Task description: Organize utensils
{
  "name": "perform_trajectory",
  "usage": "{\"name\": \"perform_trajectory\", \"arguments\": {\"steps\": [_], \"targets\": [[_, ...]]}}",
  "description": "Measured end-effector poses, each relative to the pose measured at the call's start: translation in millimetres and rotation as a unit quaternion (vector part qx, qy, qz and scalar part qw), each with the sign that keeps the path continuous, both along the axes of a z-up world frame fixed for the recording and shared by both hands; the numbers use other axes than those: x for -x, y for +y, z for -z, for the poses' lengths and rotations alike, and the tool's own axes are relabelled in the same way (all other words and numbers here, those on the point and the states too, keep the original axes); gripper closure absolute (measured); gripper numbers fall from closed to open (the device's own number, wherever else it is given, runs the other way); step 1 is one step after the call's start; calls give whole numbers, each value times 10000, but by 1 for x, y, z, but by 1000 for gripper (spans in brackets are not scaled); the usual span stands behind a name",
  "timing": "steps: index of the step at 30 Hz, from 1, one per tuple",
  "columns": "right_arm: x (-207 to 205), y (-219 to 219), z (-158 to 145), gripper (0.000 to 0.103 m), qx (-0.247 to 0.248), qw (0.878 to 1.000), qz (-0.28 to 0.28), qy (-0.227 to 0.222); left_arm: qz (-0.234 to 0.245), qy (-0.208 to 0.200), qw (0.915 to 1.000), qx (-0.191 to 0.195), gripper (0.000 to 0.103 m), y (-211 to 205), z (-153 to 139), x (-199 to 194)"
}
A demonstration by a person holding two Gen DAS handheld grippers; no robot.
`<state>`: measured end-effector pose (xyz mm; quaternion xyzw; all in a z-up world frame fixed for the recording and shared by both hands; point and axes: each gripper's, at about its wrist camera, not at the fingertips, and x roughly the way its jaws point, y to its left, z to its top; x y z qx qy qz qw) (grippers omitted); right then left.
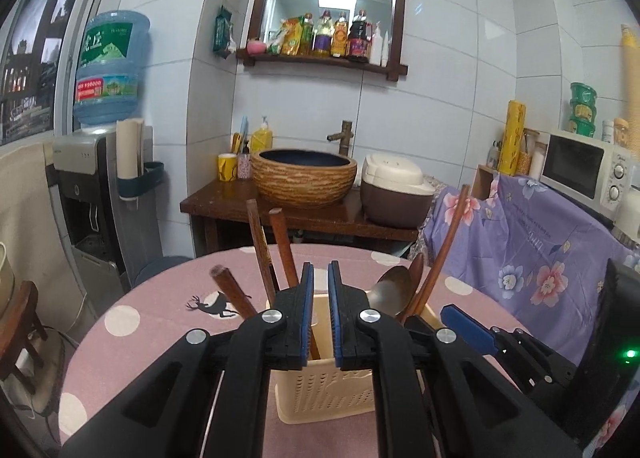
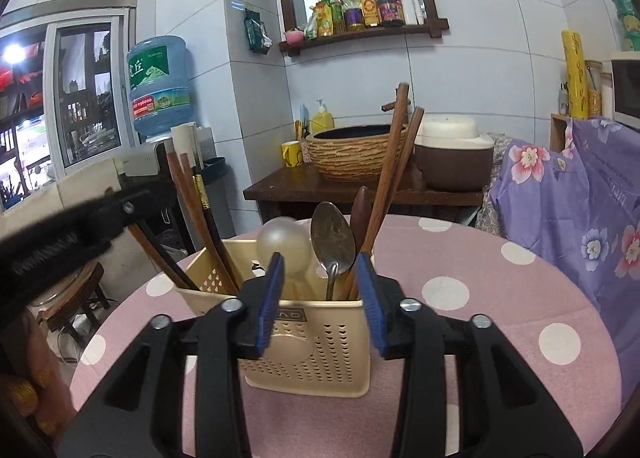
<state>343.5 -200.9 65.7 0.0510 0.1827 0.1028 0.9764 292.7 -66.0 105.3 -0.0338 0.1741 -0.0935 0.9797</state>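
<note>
Above the utensil holder (image 2: 308, 322), both tongs (image 2: 323, 302) empty.

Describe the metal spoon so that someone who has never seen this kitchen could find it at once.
Start at the round table with the pink polka-dot cloth; a beige perforated utensil caddy stands on it. The metal spoon stands bowl-up in the caddy's right part, beside wooden chopsticks. It is the only shiny grey metal piece; its neighbours are brown wood or a pearly white ladle.
</note>
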Motion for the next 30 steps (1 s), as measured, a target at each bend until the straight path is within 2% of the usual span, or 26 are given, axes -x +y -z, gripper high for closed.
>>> {"name": "perform_trajectory", "arguments": {"steps": [1,2,3,4,5,6,8,11,15,21,25,30], "targets": [[7,-1,-2,47,30,10000,17,-70,-5,-107,9999,10,75,3,-4,10],[17,-3,-4,37,71,9998,63,-161,-21,-245,9997,51,52,7,-7,22],[25,-6,-5,33,112,9996,106,-222,-33,-381,9992,96,42,11,-9,34],[35,-8,-7,23,176,9994,162,-269,-50,-523,9985,127,31,17,-10,46],[47,-11,-7,13,257,9990,234,-294,-79,-666,9977,112,27,24,-10,60],[56,-14,-7,9,303,9987,277,-286,-100,-727,9973,73,24,29,-9,70],[78,-22,-4,6,350,9986,319,-244,-108,-787,9968,-32,6,40,-2,91],[109,-32,8,6,334,9991,243,34,-139,-601,9980,-112,4,56,19,117],[156,-43,37,6,140,9986,313,398,-244,-109,9995,140,4,75,53,142],[227,-30,81,6,175,9981,268,531,-443,338,9979,322,5,84,97,186],[264,-18,98,6,287,9979,163,560,-426,400,9981,204,5,83,109,215],[304,-10,83,6,358,9992,37,195,-339,108,9989,292,5,88,98,248]]}}
